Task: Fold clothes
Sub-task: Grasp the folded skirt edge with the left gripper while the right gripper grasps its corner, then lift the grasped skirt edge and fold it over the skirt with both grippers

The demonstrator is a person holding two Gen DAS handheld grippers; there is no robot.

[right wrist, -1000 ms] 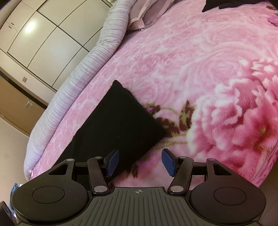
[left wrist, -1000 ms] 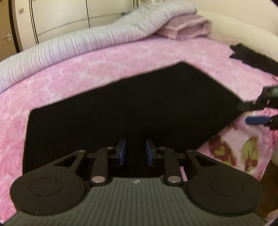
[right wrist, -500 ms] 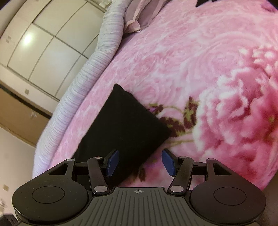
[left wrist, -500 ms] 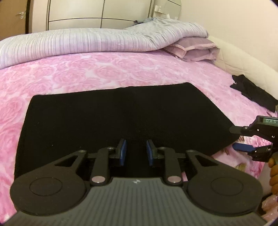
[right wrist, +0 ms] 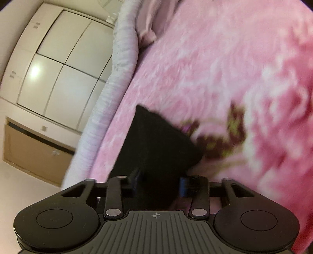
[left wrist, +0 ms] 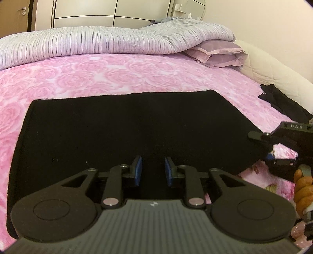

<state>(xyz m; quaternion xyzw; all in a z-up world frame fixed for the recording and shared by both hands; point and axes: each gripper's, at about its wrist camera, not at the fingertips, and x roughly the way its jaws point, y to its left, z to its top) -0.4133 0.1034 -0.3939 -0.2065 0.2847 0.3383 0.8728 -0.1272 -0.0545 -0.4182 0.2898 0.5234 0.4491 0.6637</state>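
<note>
a: pink rose-patterned blanket [left wrist: 117,74] covers the bed, with white wardrobe doors [left wrist: 84,13] behind. where is the garment?

b: black cloth [left wrist: 127,127] lies flat on the blanket, spreading ahead of the left gripper [left wrist: 151,171] and out past both of its fingers. its near edge runs under the blue pads [left wrist: 138,170], which stand narrowly apart with cloth showing in the gap; nothing is pinched.

a: and the other one?

b: right gripper [right wrist: 159,180] sits at the cloth's right corner. its fingers are spread fairly wide, the corner [right wrist: 156,140] lying between and ahead of them. the view is blurred, so contact is unclear. seen past the left gripper's right finger, it comes in from the side, one finger over the cloth's edge.

a: any writing?

b: "das" on the right gripper's body [left wrist: 296,126]. bare fingers of the right hand [left wrist: 303,189] wrap the handle below.

a: further out?

b: striped grey quilt [left wrist: 97,43] and mauve pillows [left wrist: 217,52] far ahead of the fingers, another dark garment [left wrist: 283,103] off to the right.
</note>
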